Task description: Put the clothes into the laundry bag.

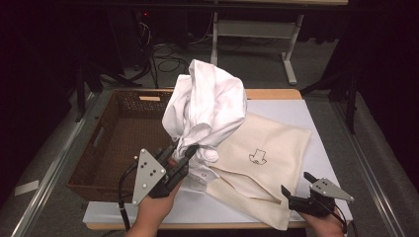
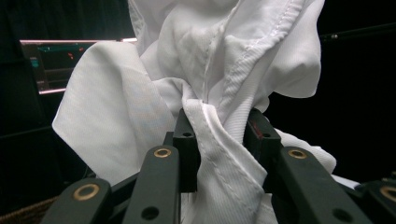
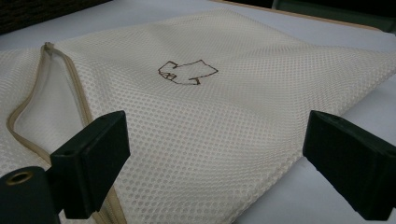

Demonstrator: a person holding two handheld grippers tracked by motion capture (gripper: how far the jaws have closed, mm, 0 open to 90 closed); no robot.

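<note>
So my left gripper (image 1: 184, 154) has a white shirt (image 1: 207, 106) bunched up in it. It's ribbed fabric with stitched seams, all crumpled into a big puffy wad that stands up above the fingers (image 2: 186, 140), with a bit of it trailing down onto the bench (image 1: 291, 111). In the left gripper view the fingers are narrow and clamped on a twisted fold of the shirt (image 2: 219, 135), cloth squeezed right between them. The wad sits over the near right corner of the basket (image 1: 116, 143) and the left edge of the bag (image 1: 262, 158).

My right gripper (image 1: 299, 185) is down at the near right corner of the bench, just at the bag's near edge. Its fingers (image 3: 95, 161) stand wide apart and hold nothing; from the right gripper view the bag (image 3: 224, 121) lies under and between them, and I can't tell if the tips are actually touching it.

The bag itself is cream mesh, flat on the white sheet (image 1: 326, 148) that covers the bench, with a small brown outline logo (image 3: 187, 72) in the middle and a tan zipper (image 3: 74, 88) running along its left side, gaping open a bit near me.

Further back on the left is the brown wicker basket, sitting on the bench beside the bag. Beyond the bench there's a grey floor with cables (image 1: 165, 57) and a white frame leg (image 1: 289, 61).
</note>
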